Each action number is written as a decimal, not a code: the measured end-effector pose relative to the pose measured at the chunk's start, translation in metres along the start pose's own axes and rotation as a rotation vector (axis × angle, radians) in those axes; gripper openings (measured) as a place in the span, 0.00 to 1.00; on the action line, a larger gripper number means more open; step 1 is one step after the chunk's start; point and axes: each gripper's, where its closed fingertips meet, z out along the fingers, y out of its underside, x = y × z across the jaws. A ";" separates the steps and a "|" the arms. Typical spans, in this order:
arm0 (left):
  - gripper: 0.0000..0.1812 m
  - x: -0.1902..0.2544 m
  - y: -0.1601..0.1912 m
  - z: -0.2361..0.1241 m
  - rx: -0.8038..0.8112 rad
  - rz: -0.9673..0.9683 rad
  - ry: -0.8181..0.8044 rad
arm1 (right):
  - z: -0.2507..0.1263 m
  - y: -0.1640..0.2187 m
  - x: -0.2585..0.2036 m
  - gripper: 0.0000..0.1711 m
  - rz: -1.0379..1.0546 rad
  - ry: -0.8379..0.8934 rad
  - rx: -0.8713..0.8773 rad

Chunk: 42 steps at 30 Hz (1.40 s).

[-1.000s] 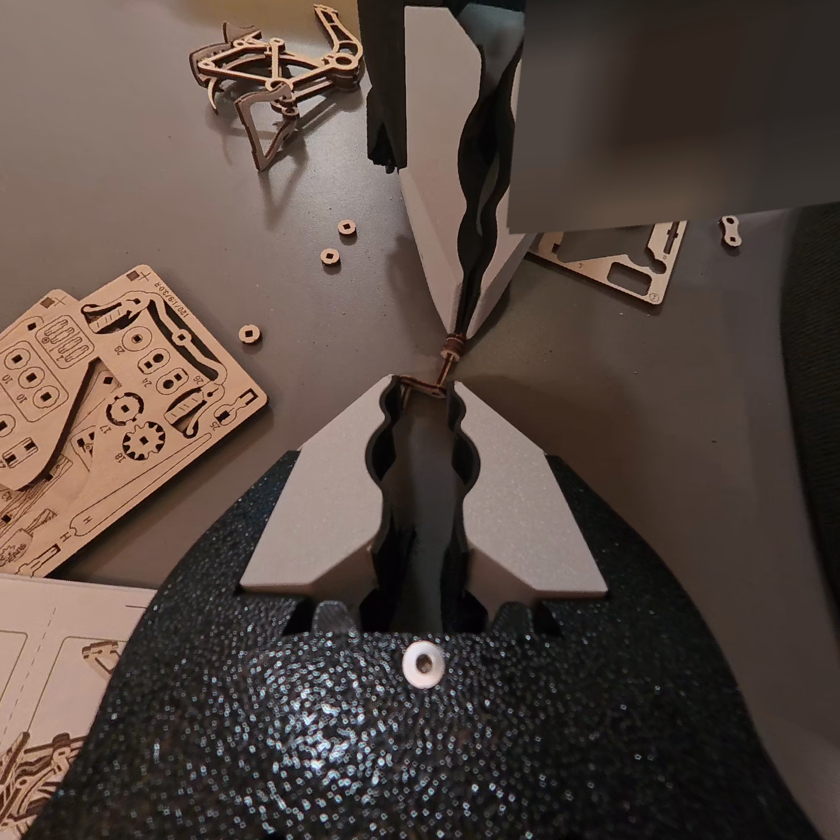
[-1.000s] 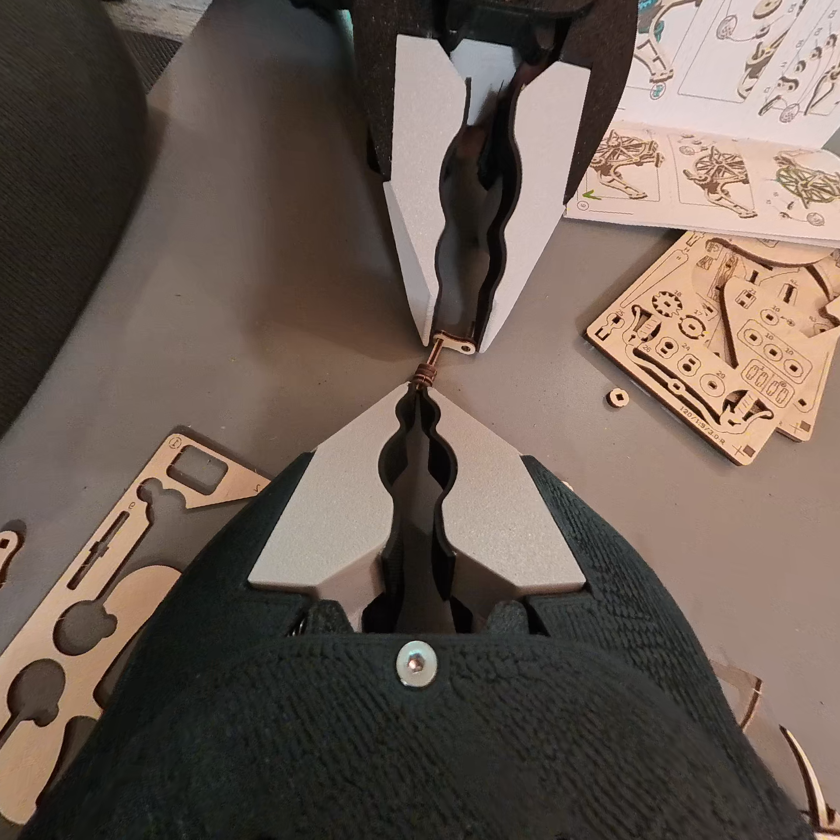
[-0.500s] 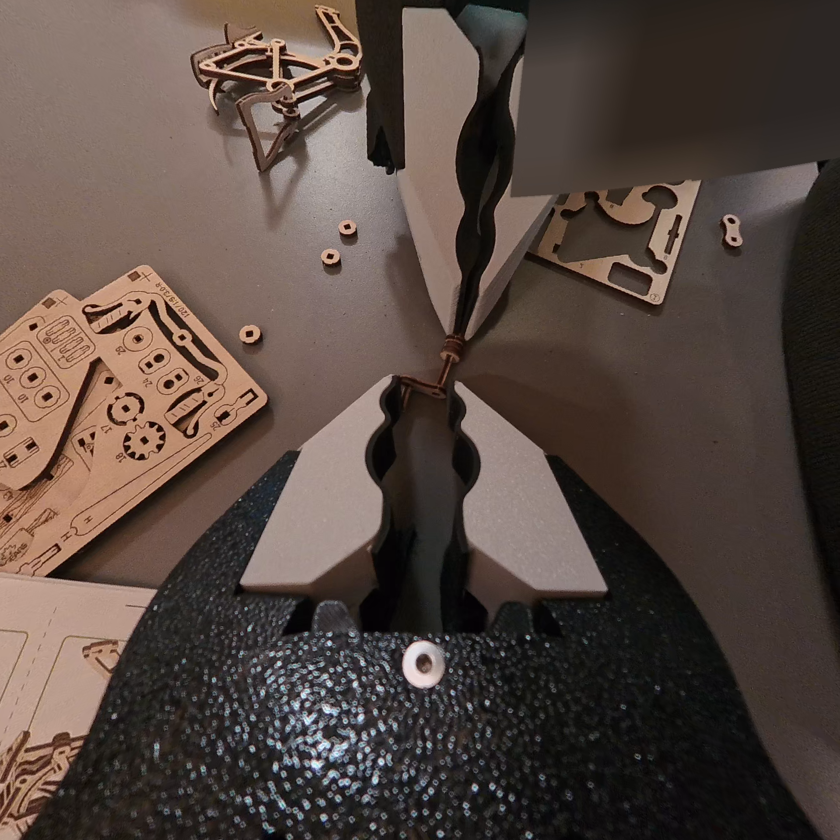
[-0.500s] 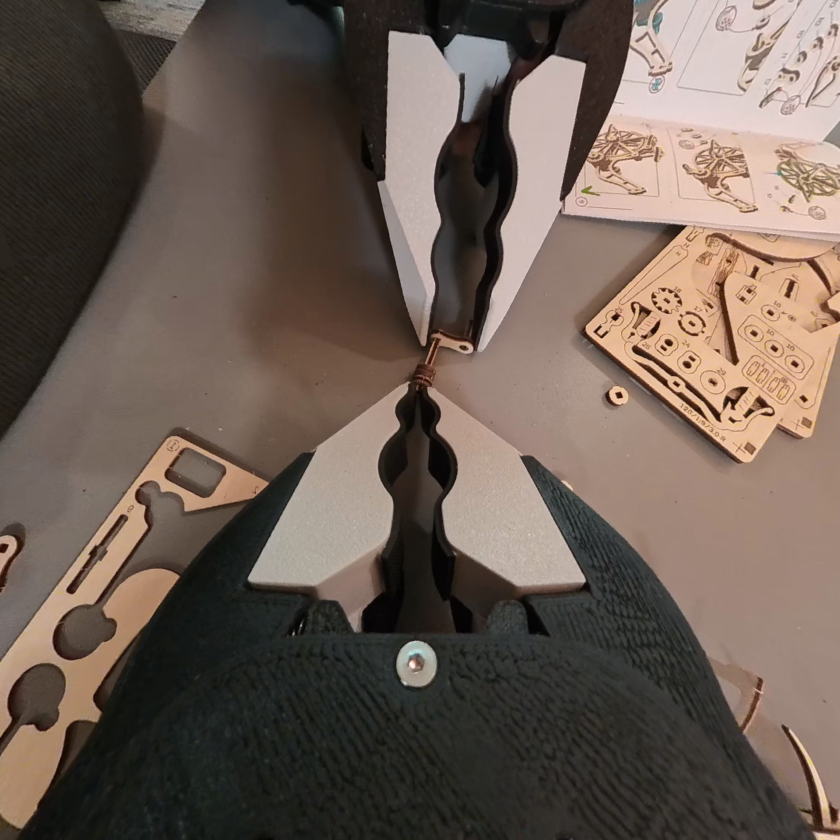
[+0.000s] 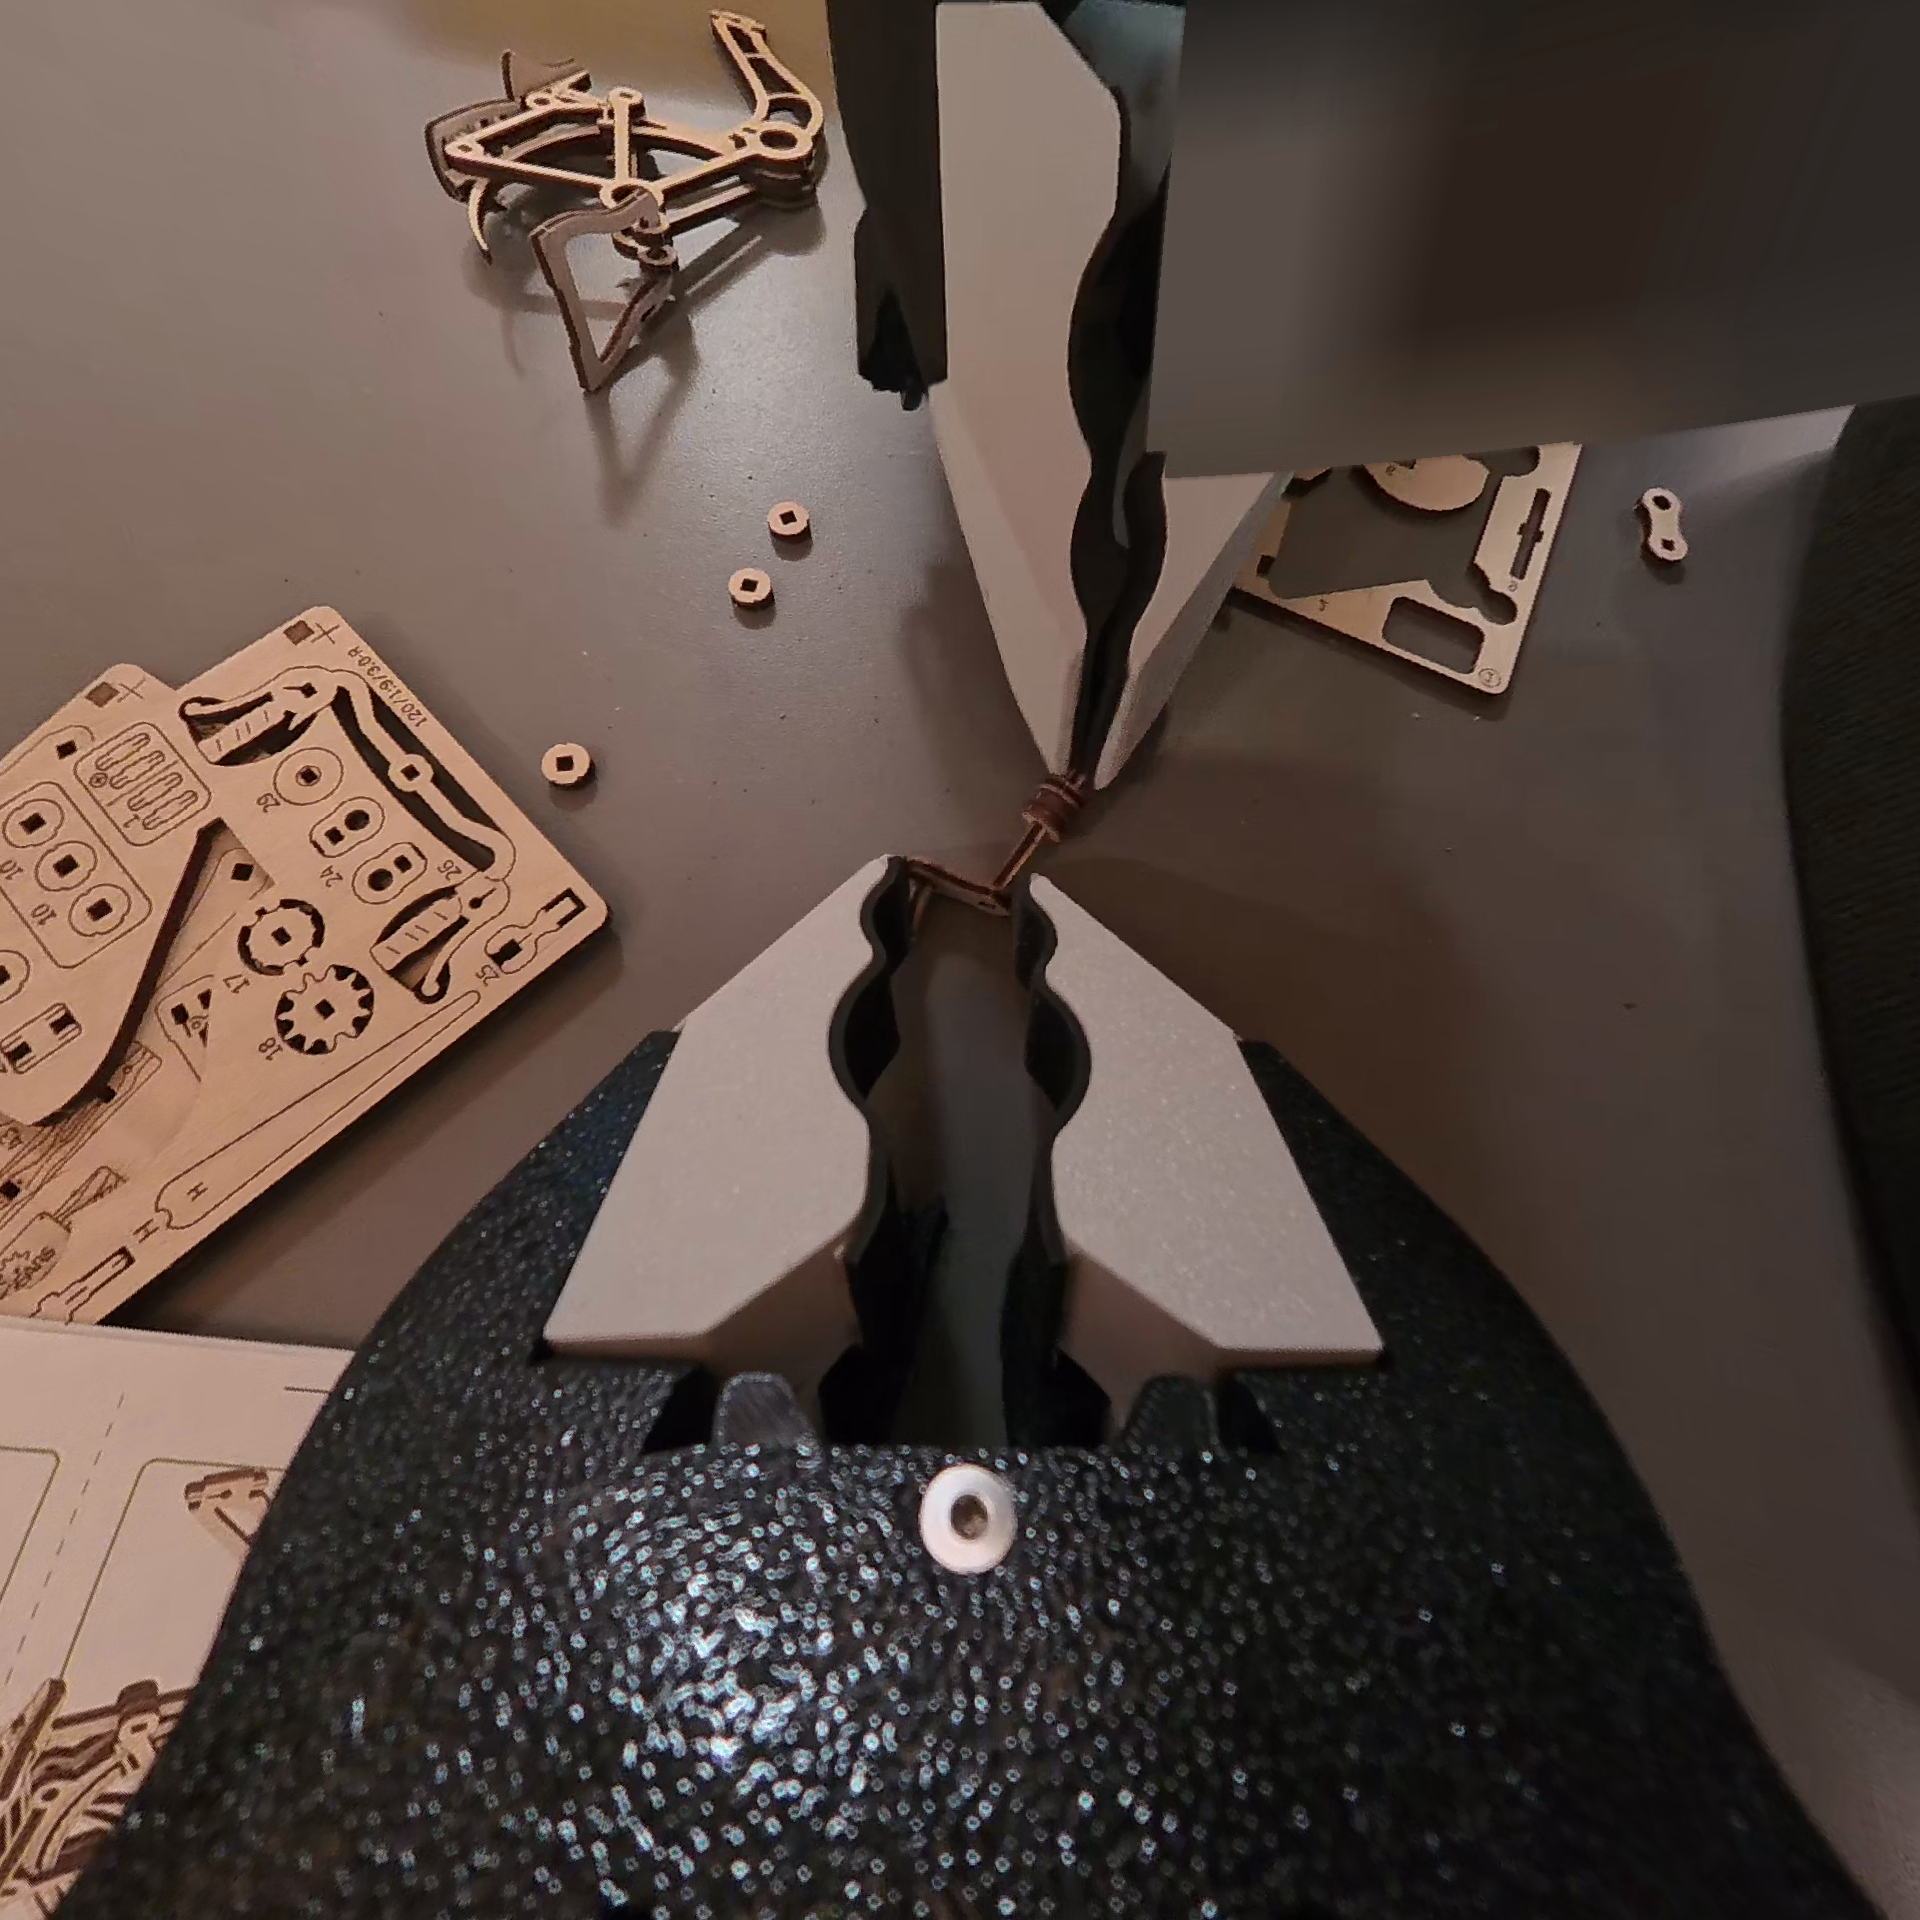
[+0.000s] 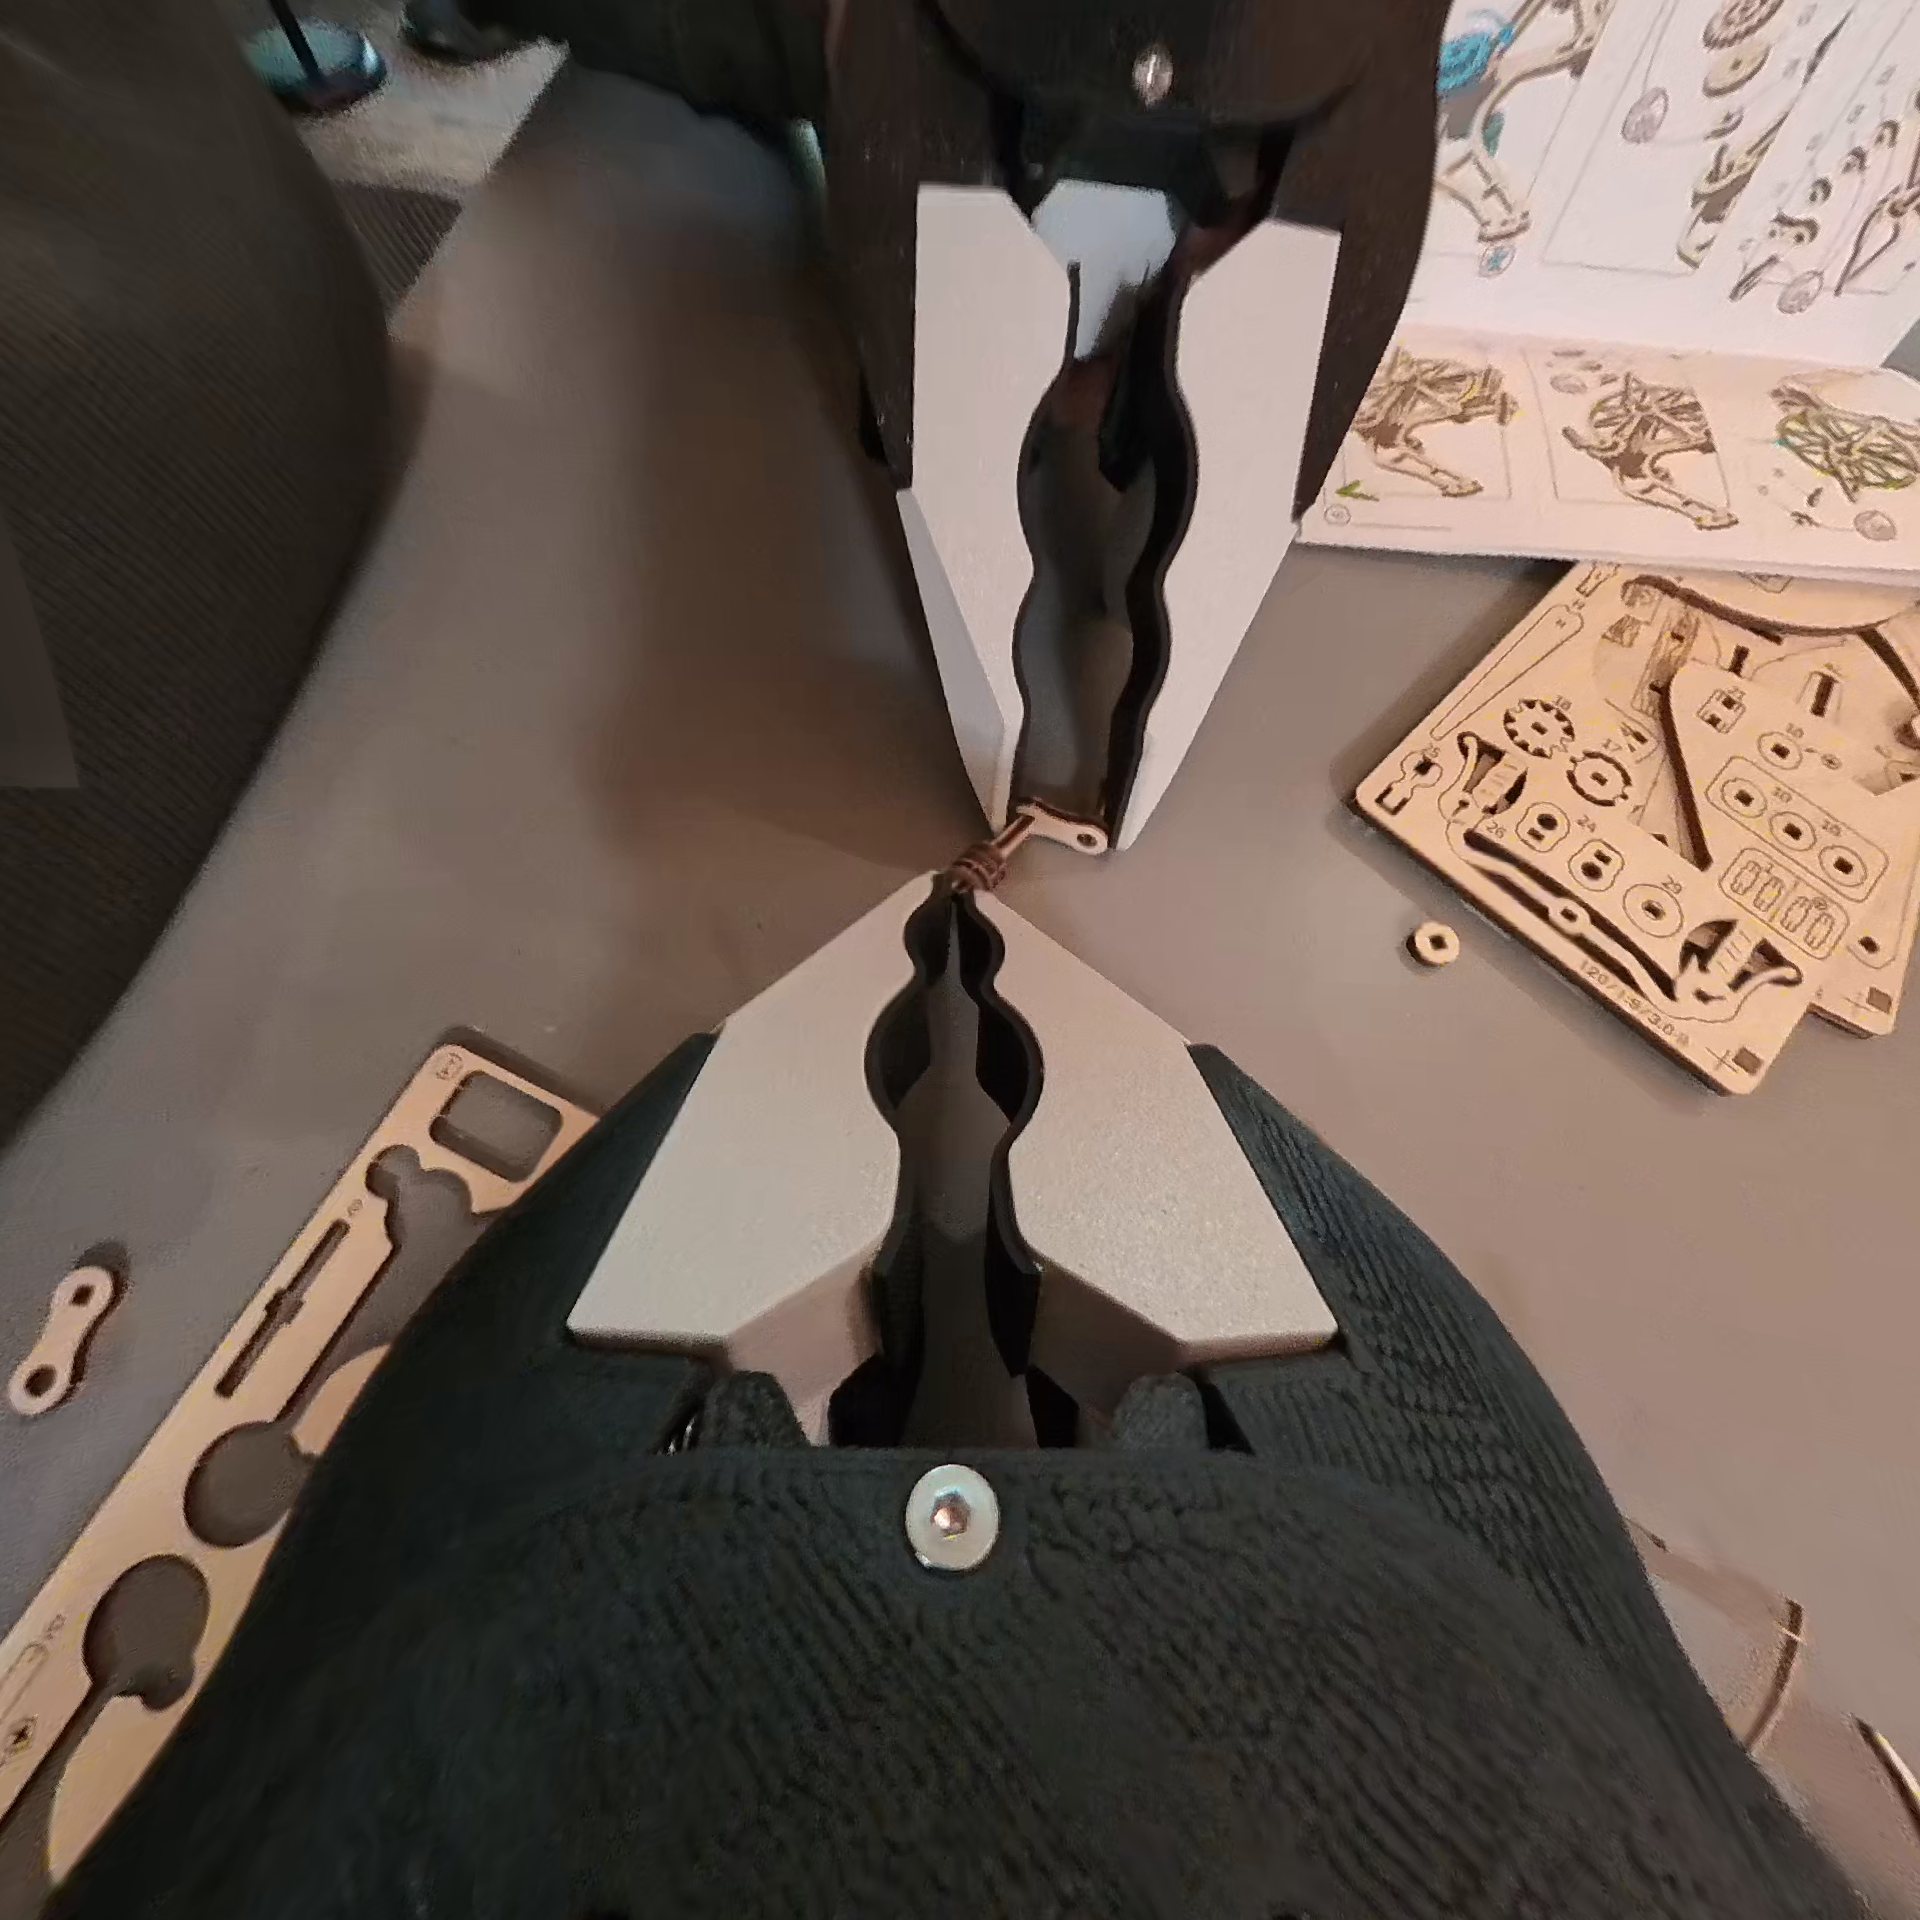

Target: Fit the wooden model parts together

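Observation:
In the left wrist view my left gripper (image 5: 961, 883) is shut on a small flat wooden link (image 5: 951, 886), held crosswise between its tips. My right gripper (image 5: 1081, 774) comes in from the top, shut on a thin wooden peg with a stack of small rings (image 5: 1055, 808). The peg's free end meets one end of the link. In the right wrist view my right gripper (image 6: 958, 896) pinches the ringed peg (image 6: 979, 868), and the left gripper (image 6: 1060, 826) opposite holds the link (image 6: 1062, 828). Both are held just above the grey table (image 5: 312, 364).
Wooden part sheets (image 5: 260, 894) lie at the left, with an instruction booklet (image 6: 1662, 416) beside them. A half-built wooden assembly (image 5: 623, 177) stands at the far left. Loose washers (image 5: 750, 589), an emptied sheet (image 6: 260, 1351) and a small spare link (image 5: 1662, 527) lie around. A dark chair (image 6: 156, 520) borders the table. Only a small space, under 4 cm, lies between the two pairs of fingers.
Both grippers keep their hold. The two grippers have shifted slightly relative to each other, and the peg and link stay pressed together.

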 end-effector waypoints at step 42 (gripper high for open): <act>0.10 -0.003 0.000 0.000 0.002 -0.026 -0.001 | 0.003 0.008 0.005 0.00 0.017 0.027 -0.057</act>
